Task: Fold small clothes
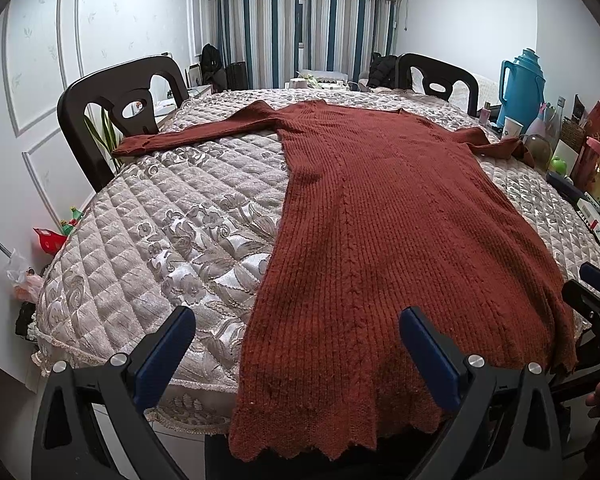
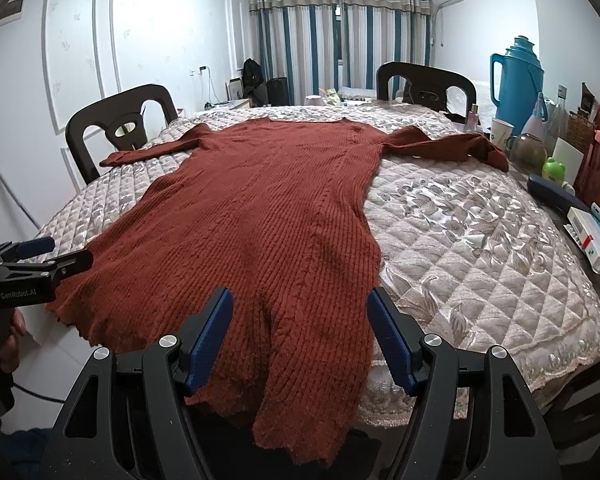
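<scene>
The left gripper (image 1: 296,354) hovers released over the near-edge hem of the rust knit dress (image 1: 380,220), which lies flat on the quilted table (image 1: 172,216) with its sleeves spread toward the far corners, and the right gripper (image 2: 300,330), likewise released, hovers over the same hem.

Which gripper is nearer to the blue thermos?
Right. The right gripper is over the hem on the side of the table where the blue thermos stands far back. The left gripper is over the hem's other end, farther from it.
</scene>
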